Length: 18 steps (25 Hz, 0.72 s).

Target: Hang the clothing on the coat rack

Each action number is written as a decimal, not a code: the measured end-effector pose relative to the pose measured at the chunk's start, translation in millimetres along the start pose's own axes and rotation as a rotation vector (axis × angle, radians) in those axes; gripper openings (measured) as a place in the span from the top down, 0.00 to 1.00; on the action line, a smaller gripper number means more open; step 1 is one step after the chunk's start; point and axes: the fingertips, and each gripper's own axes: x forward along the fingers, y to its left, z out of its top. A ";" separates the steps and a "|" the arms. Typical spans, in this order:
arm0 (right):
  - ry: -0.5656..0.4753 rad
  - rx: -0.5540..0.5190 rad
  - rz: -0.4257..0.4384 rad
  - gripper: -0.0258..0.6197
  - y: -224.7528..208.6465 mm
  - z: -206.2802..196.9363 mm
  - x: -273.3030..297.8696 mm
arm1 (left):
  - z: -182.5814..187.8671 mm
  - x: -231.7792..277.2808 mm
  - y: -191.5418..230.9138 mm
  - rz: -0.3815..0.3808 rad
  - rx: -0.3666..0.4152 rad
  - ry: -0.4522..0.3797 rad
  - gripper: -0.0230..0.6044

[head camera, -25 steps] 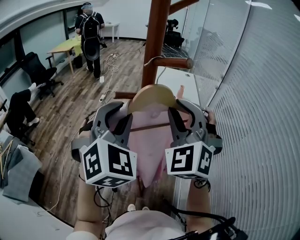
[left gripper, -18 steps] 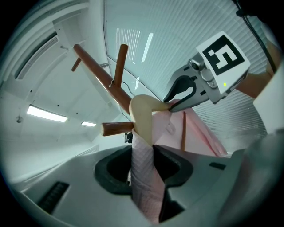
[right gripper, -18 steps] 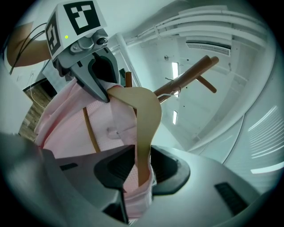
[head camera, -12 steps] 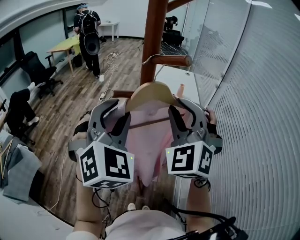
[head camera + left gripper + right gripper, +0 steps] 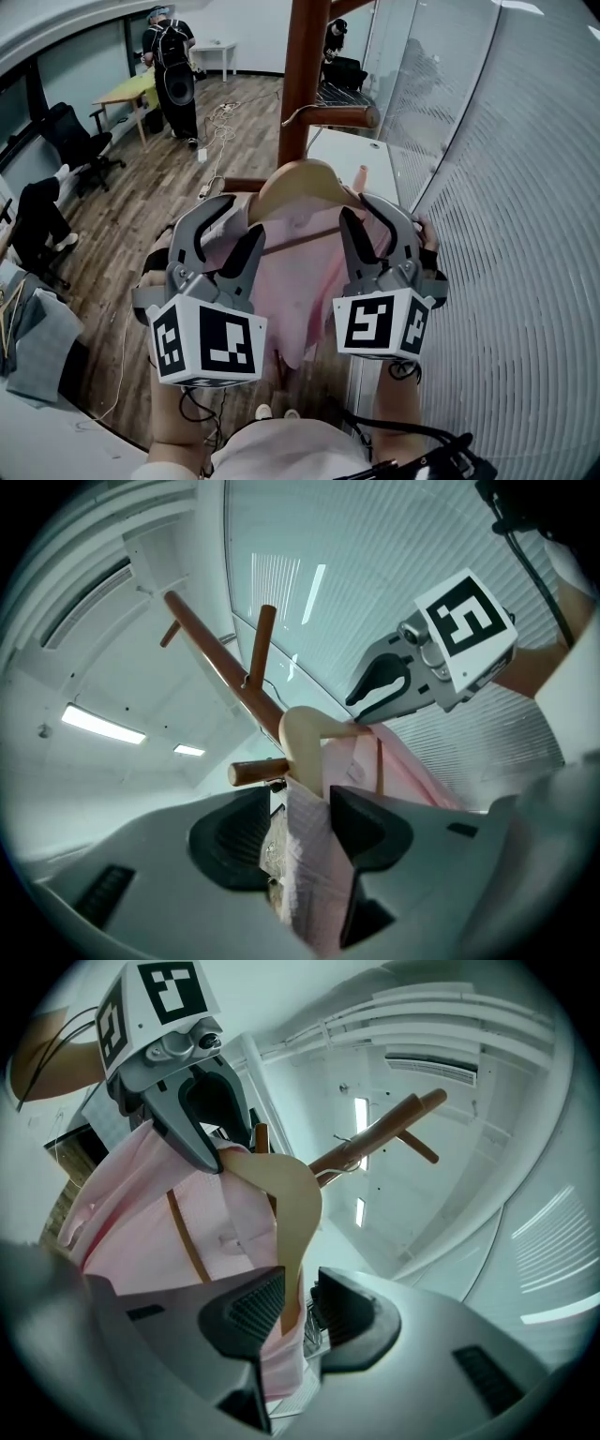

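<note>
A pink shirt (image 5: 298, 286) hangs on a pale wooden hanger (image 5: 302, 178) in front of the brown coat rack pole (image 5: 305, 75). The hanger's wire hook (image 5: 296, 115) sits at the peg (image 5: 345, 117), close to the pole. My left gripper (image 5: 230, 225) is at the hanger's left shoulder. Its jaws are opening, and the shirt cloth (image 5: 305, 855) hangs loose between them. My right gripper (image 5: 375, 221) is shut on the hanger's right end (image 5: 289, 1279) and the cloth over it. The left gripper view also shows the right gripper (image 5: 412, 667) on the hanger.
A ribbed glass wall (image 5: 487, 187) runs close along the right. Below the peg is a white ledge (image 5: 342, 155). A lower peg (image 5: 246, 185) sticks out to the left. Far back stand a person with a backpack (image 5: 173, 66), tables and office chairs (image 5: 73, 139).
The left gripper's jaws have spread wider and it has drawn back and down from the hanger's shoulder. The hanger and the right gripper have barely moved.
</note>
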 end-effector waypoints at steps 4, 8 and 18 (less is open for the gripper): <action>-0.006 -0.002 -0.010 0.77 -2.0 1.5 -1.9 | 6.9 -4.9 0.1 0.009 -0.005 -0.027 0.65; -0.014 -0.009 -0.014 0.78 -2.1 4.4 -2.8 | 13.0 -10.2 2.3 0.027 -0.015 -0.054 0.65; -0.025 0.009 -0.055 0.87 -8.4 7.8 -13.0 | 26.4 -20.3 4.7 0.090 0.001 -0.113 0.73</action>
